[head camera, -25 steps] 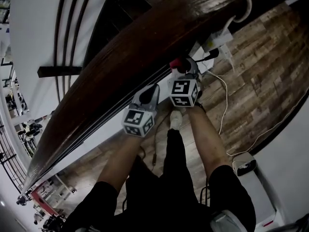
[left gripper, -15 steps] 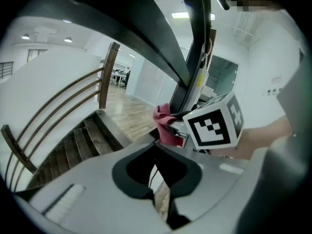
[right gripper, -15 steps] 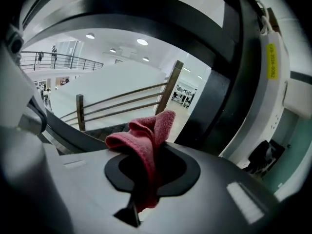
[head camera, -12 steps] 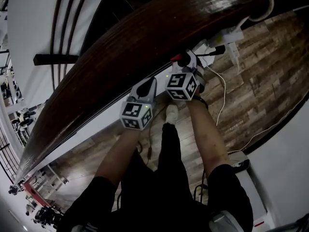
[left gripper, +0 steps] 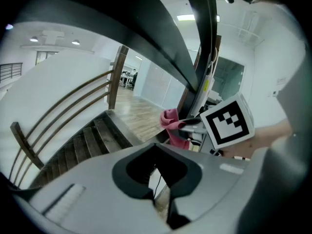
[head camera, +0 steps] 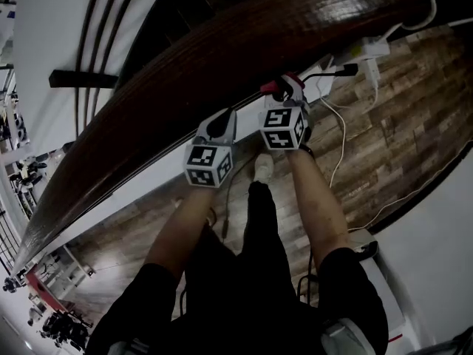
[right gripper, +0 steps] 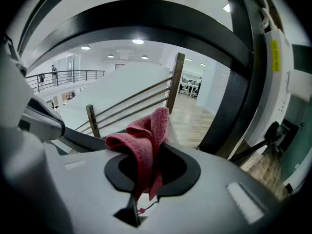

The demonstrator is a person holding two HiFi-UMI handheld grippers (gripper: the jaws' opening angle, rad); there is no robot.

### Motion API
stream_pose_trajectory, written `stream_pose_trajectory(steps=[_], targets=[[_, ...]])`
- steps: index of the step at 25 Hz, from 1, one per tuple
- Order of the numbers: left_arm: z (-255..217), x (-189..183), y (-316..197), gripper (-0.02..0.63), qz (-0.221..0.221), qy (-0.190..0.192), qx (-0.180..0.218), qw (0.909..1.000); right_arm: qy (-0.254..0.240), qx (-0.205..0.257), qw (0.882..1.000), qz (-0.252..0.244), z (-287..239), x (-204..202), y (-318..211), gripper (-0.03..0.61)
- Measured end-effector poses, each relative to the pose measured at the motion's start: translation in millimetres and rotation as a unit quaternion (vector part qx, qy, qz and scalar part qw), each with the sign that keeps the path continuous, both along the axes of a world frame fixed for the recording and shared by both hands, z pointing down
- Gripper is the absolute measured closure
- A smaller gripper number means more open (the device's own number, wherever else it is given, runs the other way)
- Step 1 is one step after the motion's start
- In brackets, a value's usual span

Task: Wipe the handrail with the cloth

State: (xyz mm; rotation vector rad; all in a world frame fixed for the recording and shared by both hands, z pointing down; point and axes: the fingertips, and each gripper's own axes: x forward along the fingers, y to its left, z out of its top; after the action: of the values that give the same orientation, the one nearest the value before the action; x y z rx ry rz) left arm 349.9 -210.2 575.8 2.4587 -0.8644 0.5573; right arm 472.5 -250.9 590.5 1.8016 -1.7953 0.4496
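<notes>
A broad dark wooden handrail [head camera: 222, 58] curves from lower left to upper right in the head view. My right gripper [head camera: 284, 95] sits at its near edge, shut on a red cloth [head camera: 275, 87]. In the right gripper view the cloth [right gripper: 148, 130] hangs folded out of the shut right gripper [right gripper: 146, 174], with the handrail [right gripper: 146, 18] arching overhead. My left gripper [head camera: 222, 124] is just left of it below the rail, shut and holding nothing. The left gripper view shows the left gripper [left gripper: 158, 179] with the cloth [left gripper: 170, 123] and the right gripper's marker cube [left gripper: 226, 123] beyond it.
A white power strip [head camera: 362, 50] with trailing cables [head camera: 341, 146] lies on the wood floor [head camera: 399, 124] to the right. The person's legs and a white shoe [head camera: 264, 167] are below the grippers. Dark stairs [left gripper: 83, 140] with side rails [left gripper: 63, 111] drop away to the left.
Both grippers stay side by side under the rail. The right gripper with the cloth has risen slightly towards the rail's edge, and the head view has shifted a little.
</notes>
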Motion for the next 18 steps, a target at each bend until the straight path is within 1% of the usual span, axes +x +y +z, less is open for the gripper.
stream_pose_trajectory(steps=[2, 5, 9, 11, 15, 18], targets=[[3.5, -9.6, -1.0, 0.615, -0.009, -0.008, -0.003, 0.9999, -0.013, -0.005, 1.000, 0.006, 3.4, -8.5, 1.7, 0.531], [7.1, -20.2, -3.6, 0.615, -0.016, -0.008, -0.007, 0.9998, -0.042, -0.016, 0.999, 0.013, 7.8, -18.0, 1.3, 0.531], [3.4, -35.1, 0.1, 0.615, -0.025, 0.001, -0.008, 0.9996, -0.073, -0.029, 0.997, -0.001, 12.0, -40.7, 5.3, 0.531], [0.6, -43.6, 3.2, 0.615, -0.029, 0.003, -0.006, 0.9996, -0.076, -0.033, 0.997, -0.007, 11.6, -50.6, 8.2, 0.530], [0.4, -66.0, 4.0, 0.615, -0.039, 0.001, -0.004, 0.9992, -0.061, -0.043, 0.997, -0.021, 11.7, -69.0, 8.6, 0.530], [2.3, -83.5, 1.9, 0.615, -0.050, 0.000, -0.003, 0.9987, -0.062, -0.050, 0.996, -0.030, 13.5, -84.8, 8.0, 0.530]])
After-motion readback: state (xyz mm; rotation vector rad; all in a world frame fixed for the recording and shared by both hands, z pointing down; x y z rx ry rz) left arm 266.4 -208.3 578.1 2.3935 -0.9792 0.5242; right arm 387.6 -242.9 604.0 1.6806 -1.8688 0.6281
